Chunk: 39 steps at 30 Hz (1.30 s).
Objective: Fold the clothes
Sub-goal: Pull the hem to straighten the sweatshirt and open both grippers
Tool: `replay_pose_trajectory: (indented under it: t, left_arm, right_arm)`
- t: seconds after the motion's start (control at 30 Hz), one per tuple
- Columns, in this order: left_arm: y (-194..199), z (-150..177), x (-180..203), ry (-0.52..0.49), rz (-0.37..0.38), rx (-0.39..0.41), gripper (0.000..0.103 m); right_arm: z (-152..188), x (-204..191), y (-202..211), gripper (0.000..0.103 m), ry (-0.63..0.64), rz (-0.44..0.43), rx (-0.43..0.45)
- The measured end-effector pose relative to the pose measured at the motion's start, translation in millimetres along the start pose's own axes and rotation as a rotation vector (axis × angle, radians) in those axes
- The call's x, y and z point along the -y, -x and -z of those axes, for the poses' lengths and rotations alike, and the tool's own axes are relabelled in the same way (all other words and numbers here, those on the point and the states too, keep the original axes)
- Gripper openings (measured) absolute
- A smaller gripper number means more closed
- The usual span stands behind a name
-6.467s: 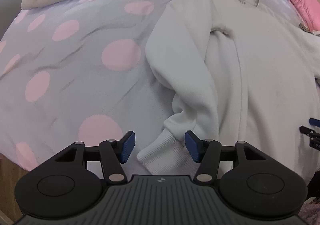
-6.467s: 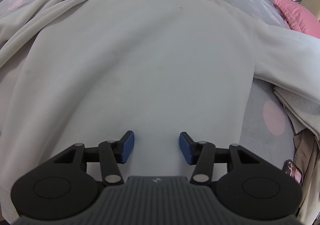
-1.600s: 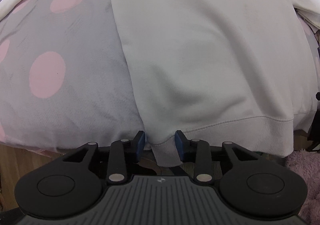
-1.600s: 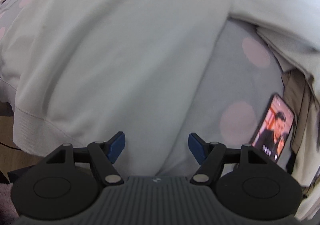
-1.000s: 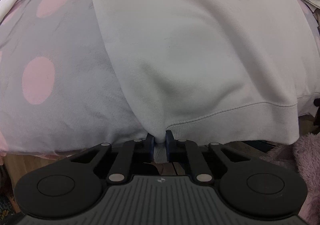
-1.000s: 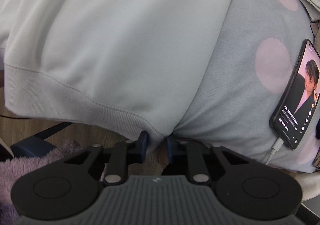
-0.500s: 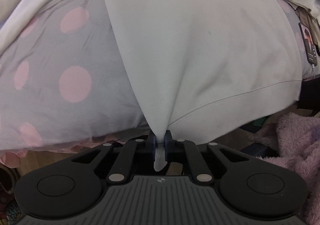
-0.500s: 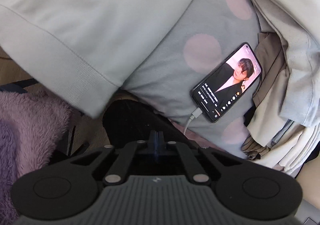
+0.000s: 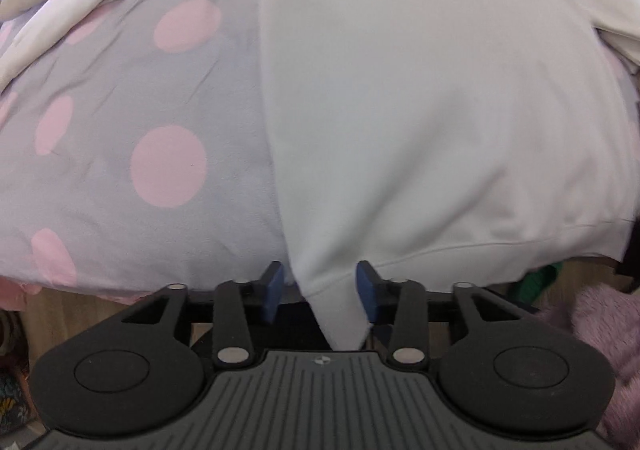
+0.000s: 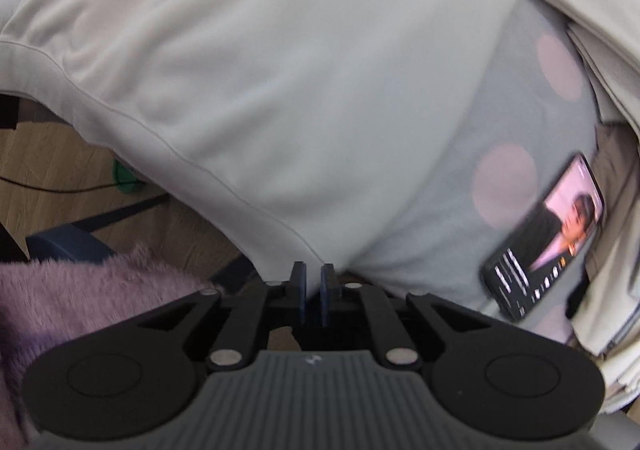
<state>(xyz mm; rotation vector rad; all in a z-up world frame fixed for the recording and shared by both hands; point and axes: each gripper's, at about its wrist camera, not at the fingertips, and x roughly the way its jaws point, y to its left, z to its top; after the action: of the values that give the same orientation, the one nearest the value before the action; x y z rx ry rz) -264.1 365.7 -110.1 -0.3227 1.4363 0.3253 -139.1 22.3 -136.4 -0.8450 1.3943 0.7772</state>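
Left wrist view: sweatshirt (image 9: 420, 90) lies lengthwise, hem toward left gripper (image 9: 319, 292).

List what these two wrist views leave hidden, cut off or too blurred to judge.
- Right gripper: jaws nearly closed at the sweatshirt hem; the view does not show whether cloth is pinched.
- Sweatshirt collar and far sleeve ends: cut off by the top edge in both views.
- Phone: motion blur makes the screen text unreadable; its lower end is hidden behind the gripper body.
- Left gripper: open around the hem corner, whose tip drops behind the gripper body.
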Motion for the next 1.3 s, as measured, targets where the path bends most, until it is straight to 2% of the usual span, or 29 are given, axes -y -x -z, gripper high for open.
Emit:
replay_pose_trajectory:
  t: [0.13,0.23,0.27,0.3,0.4,0.5,0.6,0.77,1.0,1.17,1.3]
  left_arm:
    - [-33,-5,0,0.036,0.017,-0.074,0.041]
    - [-52,-2,1,0.053,0.004,-0.084,0.041]
    - [-58,-2,1,0.059,0.002,-0.089,0.039]
    - [-63,-1,0,0.069,0.008,-0.097,0.032]
    - [-72,-3,-1,0.091,0.011,-0.123,0.03]
    - [-73,-7,2,0.09,-0.032,-0.145,0.038]
    - [-58,-12,11,0.065,-0.089,-0.126,0.038]
    - [-9,-26,23,0.024,-0.102,0.041,0.038]
    - [47,-78,34,0.045,-0.026,0.302,0.038]
    - [66,-117,58,0.037,0.012,0.485,0.038]
    - [66,-144,73,0.049,0.053,0.589,0.038]
  right_arm:
    - [-24,-23,3,0.026,0.038,0.0,0.078]
    - [-34,-35,2,0.027,0.038,-0.012,0.119]
    - [-36,-37,0,0.027,0.032,-0.013,0.126]
    - [-37,-38,-3,0.027,0.026,-0.007,0.127]
    - [-35,-35,-10,0.027,0.006,-0.003,0.132]
    - [-33,-31,-15,0.028,-0.013,-0.004,0.137]
    - [-27,-25,-10,0.029,-0.03,0.007,0.143]
    - [-20,9,18,0.03,-0.147,0.033,0.215]
    - [-2,101,83,0.034,-0.409,0.105,0.4]
    - [24,164,113,0.035,-0.597,0.168,0.506]
    - [51,211,128,0.035,-0.739,0.214,0.586]
